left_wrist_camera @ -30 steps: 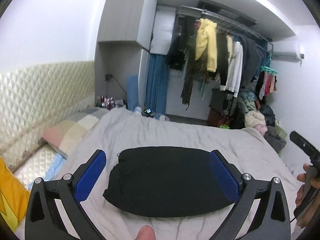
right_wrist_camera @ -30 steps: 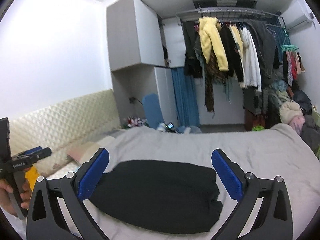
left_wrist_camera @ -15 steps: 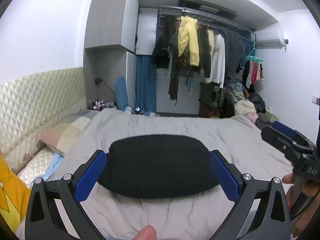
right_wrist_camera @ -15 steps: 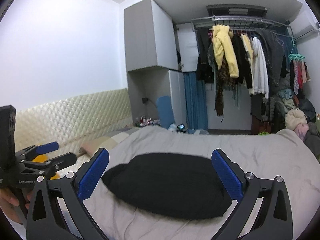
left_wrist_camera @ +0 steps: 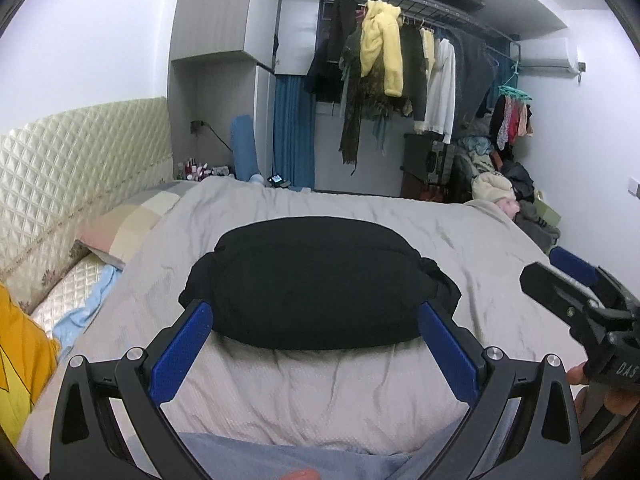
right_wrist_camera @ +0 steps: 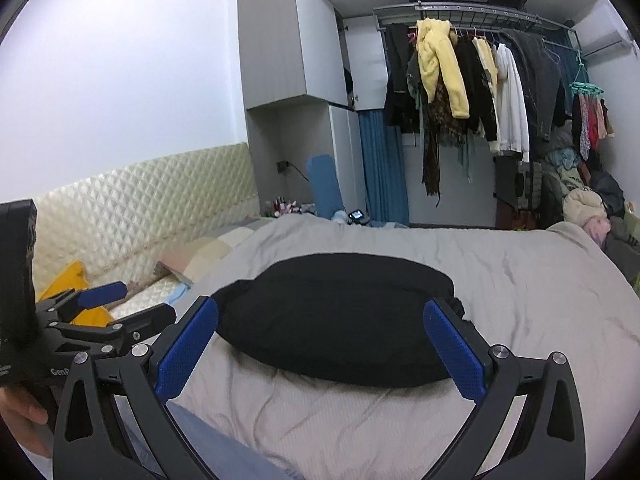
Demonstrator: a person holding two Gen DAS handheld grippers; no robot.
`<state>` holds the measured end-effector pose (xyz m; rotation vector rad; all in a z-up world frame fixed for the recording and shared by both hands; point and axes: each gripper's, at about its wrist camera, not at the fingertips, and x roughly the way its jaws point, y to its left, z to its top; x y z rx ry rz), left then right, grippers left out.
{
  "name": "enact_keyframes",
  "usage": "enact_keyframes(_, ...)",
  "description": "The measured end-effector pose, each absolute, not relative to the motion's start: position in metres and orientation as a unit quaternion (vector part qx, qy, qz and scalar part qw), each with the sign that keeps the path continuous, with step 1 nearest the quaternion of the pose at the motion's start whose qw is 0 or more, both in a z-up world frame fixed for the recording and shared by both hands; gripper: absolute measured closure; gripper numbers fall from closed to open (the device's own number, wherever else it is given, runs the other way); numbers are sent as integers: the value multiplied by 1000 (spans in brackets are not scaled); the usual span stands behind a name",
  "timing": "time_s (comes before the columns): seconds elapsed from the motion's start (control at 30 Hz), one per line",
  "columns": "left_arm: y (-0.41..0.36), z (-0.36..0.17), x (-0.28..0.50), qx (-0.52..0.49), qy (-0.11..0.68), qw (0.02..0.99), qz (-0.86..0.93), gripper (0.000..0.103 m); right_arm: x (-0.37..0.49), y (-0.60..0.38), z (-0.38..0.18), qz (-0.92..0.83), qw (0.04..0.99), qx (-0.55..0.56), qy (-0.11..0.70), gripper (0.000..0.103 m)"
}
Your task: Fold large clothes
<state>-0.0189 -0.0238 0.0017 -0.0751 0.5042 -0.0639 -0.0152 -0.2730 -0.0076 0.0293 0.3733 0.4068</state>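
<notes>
A black garment (left_wrist_camera: 316, 280) lies folded in a flat rounded bundle in the middle of the grey bed (left_wrist_camera: 320, 380); it also shows in the right wrist view (right_wrist_camera: 340, 316). My left gripper (left_wrist_camera: 316, 344) is open and empty, held back above the bed's near edge, apart from the garment. My right gripper (right_wrist_camera: 320, 340) is open and empty too, also pulled back. Each gripper shows in the other's view: the right one at the right edge (left_wrist_camera: 576, 292), the left one at the left edge (right_wrist_camera: 116, 312).
A quilted cream headboard (left_wrist_camera: 68, 168) and pillows (left_wrist_camera: 132, 224) run along the left. A yellow cushion (left_wrist_camera: 20, 368) lies at the left. A rail of hanging clothes (left_wrist_camera: 400, 68) and a clothes pile (left_wrist_camera: 504, 196) stand beyond the bed. Blue fabric (left_wrist_camera: 280, 460) shows at the bottom edge.
Both grippers have drawn back and risen away from the garment, which now looks smaller and farther off. The garment itself has not moved.
</notes>
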Motion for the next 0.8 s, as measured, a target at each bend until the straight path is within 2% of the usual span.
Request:
enact_keyframes(0.27,-9,-9,-8,-54,262,963,-22,0,-10,-271,-25,192,960,13,206,0)
enact_keyframes(0.8,-10,-17,-8,-51,258,965,-17,0,-10,-272,-23,191,959,10,208,0)
